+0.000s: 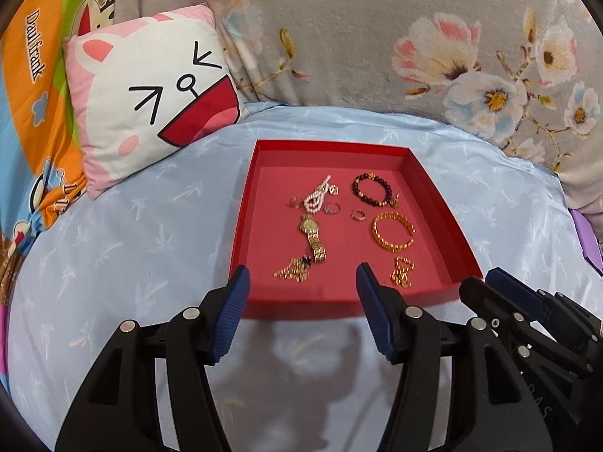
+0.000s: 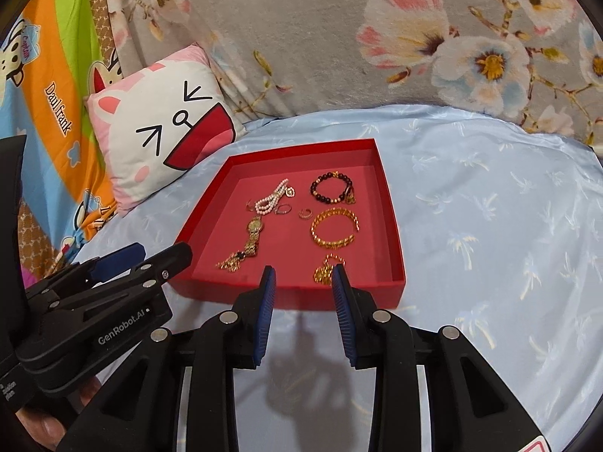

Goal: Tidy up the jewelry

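Note:
A red tray (image 1: 444,226) (image 2: 392,226) lies on a light blue bedspread and holds jewelry: a pink pearl bracelet (image 1: 316,196) (image 2: 269,199), a dark bead bracelet (image 1: 371,190) (image 2: 331,188), a gold bangle (image 1: 394,231) (image 2: 334,228), a gold watch (image 1: 314,237) (image 2: 253,235), gold chains (image 1: 294,271) (image 1: 402,273) (image 2: 230,261) (image 2: 324,269) and small rings (image 1: 358,215) (image 2: 306,213). My left gripper (image 1: 301,282) is open and empty at the tray's near edge. My right gripper (image 2: 303,275) is open and empty at the near edge, by the right gold chain.
A cat-face pillow (image 1: 158,94) (image 2: 166,139) lies left of the tray. A grey floral blanket (image 1: 377,37) rises behind. A colourful cartoon sheet (image 1: 34,113) is at the far left. Each gripper shows in the other's view: the right one (image 1: 527,309), the left one (image 2: 124,271).

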